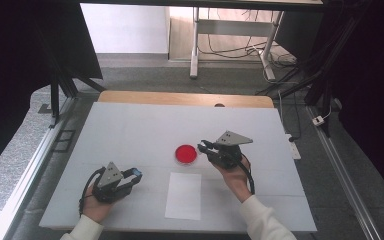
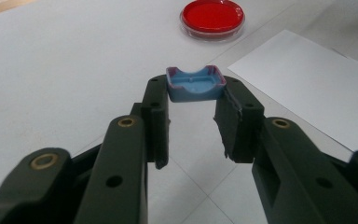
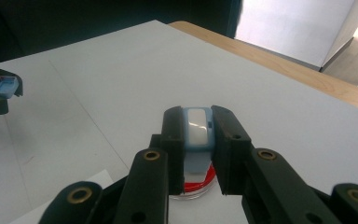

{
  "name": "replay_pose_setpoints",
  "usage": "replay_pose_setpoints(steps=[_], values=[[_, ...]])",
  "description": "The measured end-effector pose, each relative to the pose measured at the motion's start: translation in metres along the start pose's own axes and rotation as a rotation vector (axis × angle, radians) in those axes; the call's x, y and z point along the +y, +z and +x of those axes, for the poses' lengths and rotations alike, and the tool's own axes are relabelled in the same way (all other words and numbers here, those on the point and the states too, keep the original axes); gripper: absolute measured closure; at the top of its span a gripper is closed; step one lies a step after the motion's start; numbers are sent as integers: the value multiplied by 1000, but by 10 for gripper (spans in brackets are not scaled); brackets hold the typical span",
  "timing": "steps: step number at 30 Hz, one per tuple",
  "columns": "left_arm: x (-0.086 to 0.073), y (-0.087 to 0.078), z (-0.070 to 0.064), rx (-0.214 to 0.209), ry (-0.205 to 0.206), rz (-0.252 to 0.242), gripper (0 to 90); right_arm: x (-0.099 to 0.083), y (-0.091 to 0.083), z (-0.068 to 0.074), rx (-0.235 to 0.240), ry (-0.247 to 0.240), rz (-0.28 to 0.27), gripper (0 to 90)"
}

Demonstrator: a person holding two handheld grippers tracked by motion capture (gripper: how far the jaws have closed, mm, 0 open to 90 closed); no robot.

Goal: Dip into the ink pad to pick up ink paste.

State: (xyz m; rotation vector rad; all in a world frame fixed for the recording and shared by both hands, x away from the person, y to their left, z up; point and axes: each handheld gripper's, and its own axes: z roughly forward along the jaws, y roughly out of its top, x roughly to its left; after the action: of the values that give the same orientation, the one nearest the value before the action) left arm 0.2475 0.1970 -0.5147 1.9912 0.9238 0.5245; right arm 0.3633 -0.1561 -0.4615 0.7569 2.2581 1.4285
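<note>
Nearest the person, a white sheet of paper [image 1: 183,196] lay flat on the white table [image 1: 130,130], between the two forearms. To its left the left gripper [image 1: 136,174] rested low near the table, its jaws partly closed on a small blue cap [image 2: 196,84], a shallow plastic piece with pinkish rims, pinched by its two side walls at the very jaw tips. It looked light and stiff, though a hold that far out on a smooth part could probably slip if the grip eased.

Farther off and to the right, the right gripper [image 1: 203,146] hovered just beside the red dish [image 1: 186,154], a round clear-walled dish with a red filling that sat on the table beyond the paper. Its jaws were closed narrowly on a small blue-and-white piece [image 3: 197,128], held upright between the pads directly above the dish in the right gripper view. What this piece was could not be told for sure; it seemed a small, light, rigid plastic body that the cap might fit.

The dish itself seemed light and likely brittle, best taken across its rim
</note>
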Motion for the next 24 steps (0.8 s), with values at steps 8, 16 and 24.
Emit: replay_pose_setpoints(steps=[8, 16, 24], values=[[0, 0, 1, -3, -1, 3, 655, 13, 6, -2, 1, 1, -2, 754], [-1, 0, 1, 1, -3, 2, 655, 23, 28, -7, 16, -1, 16, 754], [-1, -2, 2, 5, -4, 0, 655, 18, 48, -6, 37, -11, 66, 754]])
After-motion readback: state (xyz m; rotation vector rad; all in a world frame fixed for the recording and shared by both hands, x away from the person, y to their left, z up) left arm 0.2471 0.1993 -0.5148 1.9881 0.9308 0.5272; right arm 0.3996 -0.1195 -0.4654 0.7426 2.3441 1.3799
